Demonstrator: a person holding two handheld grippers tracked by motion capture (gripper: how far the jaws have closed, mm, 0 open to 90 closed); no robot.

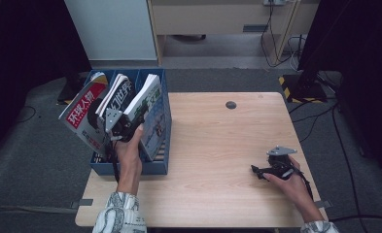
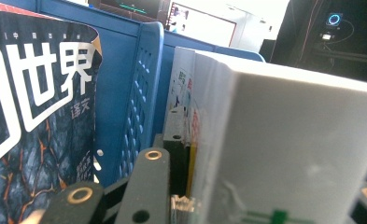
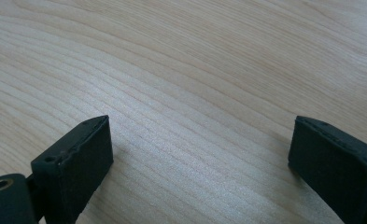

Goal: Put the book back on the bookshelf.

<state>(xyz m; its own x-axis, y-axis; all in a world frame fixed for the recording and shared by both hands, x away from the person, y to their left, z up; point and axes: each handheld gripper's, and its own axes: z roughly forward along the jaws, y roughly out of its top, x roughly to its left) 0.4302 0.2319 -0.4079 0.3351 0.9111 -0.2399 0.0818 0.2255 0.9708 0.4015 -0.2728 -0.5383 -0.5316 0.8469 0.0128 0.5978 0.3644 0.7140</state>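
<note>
My left gripper (image 1: 123, 124) has the thick book (image 2: 284, 140) in the blue file rack (image 1: 130, 167).

The jaws are clamped on the book's edge in the rack's right-hand compartment, at the desk's (image 1: 217, 160) left side. It looks heavy and stiff, its cover probably slick, so I judge a grip near the spine safest. Magazines (image 1: 89, 114) lean alongside. My right gripper (image 1: 269, 171) rests wide open on the desk, holding nothing.
</note>
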